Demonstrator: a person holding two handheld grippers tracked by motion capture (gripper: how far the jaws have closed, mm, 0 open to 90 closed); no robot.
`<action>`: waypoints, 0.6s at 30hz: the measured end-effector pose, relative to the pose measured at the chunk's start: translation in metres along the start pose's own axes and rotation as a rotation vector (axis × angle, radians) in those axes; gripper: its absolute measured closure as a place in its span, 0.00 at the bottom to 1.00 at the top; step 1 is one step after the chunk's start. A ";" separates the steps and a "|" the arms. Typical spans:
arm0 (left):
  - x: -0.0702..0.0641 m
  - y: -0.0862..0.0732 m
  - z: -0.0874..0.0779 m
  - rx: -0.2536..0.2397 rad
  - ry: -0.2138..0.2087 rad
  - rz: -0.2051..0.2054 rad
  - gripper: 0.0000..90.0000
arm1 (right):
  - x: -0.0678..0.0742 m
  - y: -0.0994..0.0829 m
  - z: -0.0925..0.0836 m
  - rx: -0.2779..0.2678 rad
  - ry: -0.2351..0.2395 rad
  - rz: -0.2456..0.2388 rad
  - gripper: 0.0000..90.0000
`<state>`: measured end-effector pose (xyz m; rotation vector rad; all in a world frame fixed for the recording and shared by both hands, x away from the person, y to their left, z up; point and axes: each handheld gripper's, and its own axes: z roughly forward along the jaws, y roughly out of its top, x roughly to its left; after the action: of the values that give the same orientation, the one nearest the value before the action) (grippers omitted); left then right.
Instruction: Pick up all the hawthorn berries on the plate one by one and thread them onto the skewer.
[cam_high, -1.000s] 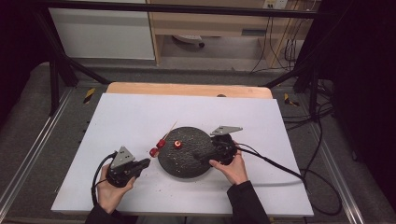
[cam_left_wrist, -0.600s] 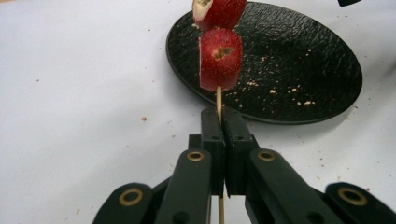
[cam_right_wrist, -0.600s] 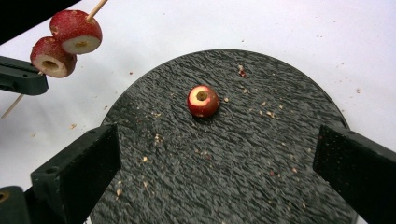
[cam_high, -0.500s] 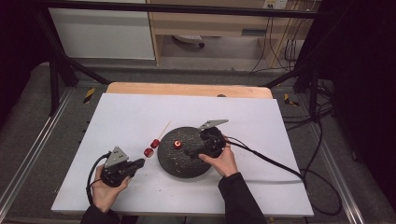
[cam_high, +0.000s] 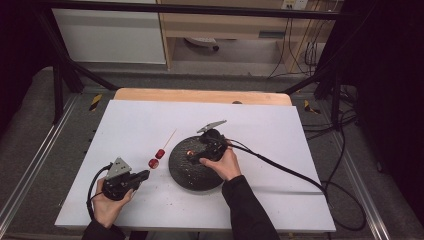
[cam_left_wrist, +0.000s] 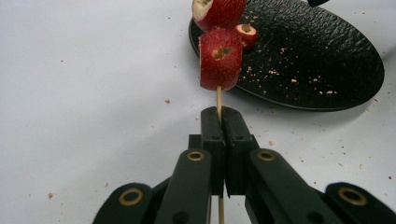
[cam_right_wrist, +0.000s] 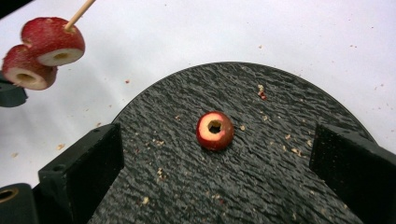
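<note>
Since a moment ago the right gripper (cam_high: 196, 157) has come in over the dark plate, and the left gripper (cam_high: 143, 174) has been drawing back toward the near left corner, carrying the skewer with it.

The white tabletop (cam_high: 260, 130) is looking smooth and matte, dusted with crumbs. On it the round black plate (cam_right_wrist: 289, 186) is sitting with a pebbled, grippy-looking surface. The left gripper's jaws are pressing together on the thin wooden skewer (cam_left_wrist: 218, 100), pinching it just below two red fruit slices (cam_left_wrist: 219, 65) threaded on it, and holding them just off the plate's left edge. The right gripper's jaws are standing spread wide on either side of a third fruit slice (cam_right_wrist: 215, 130), which is lying flat near the middle of the plate, its cored hole facing up.

That loose slice is looking light, soft and moist, with glossy red skin and pale flesh, so I am judging it easy to bruise and a little slippery. Closing gently on the skin at its two sides seems the safest hold, leaving the hole clear for the skewer, which itself looks stiff but snappable.
</note>
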<state>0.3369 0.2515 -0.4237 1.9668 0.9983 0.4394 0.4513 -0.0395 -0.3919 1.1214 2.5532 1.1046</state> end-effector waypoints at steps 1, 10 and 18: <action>0.000 0.000 0.000 0.000 -0.001 0.000 0.98 | 0.000 0.002 0.002 0.004 -0.002 -0.005 0.05; 0.001 -0.003 0.001 0.008 -0.002 -0.001 0.98 | 0.002 0.011 0.017 0.060 -0.012 -0.002 0.13; 0.002 -0.004 0.002 0.011 -0.004 -0.002 0.98 | -0.003 0.014 0.032 0.096 -0.023 -0.002 0.33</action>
<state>0.3368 0.2535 -0.4284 1.9758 1.0021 0.4290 0.4743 -0.0168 -0.4062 1.1460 2.6144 0.9722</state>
